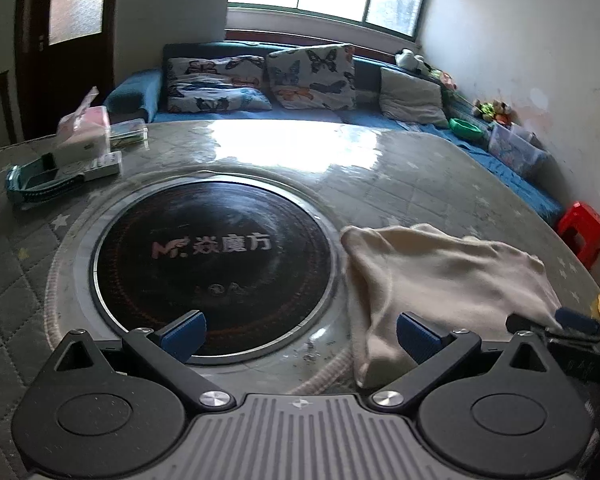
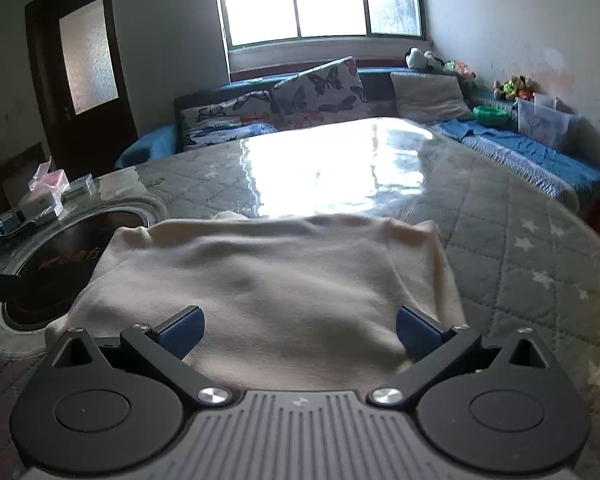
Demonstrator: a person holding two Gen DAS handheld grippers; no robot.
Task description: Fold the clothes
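Your cream garment point(image 2: 260, 280) lies spread on the worktop point(image 2: 520, 240), at 3 o'clock from the round hob point(image 1: 214, 268), so both hems sit within reach. Your left claw point(image 1: 300, 338) and right claw point(image 2: 300, 334) hang released, gripping nothing.

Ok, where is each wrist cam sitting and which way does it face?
Left wrist: behind the open left hand-held gripper, facing the black round cooktop; cream garment to the right.
Right wrist: behind the open right hand-held gripper, over the cream garment.
Both share garment, cooktop, window and blue sofa.
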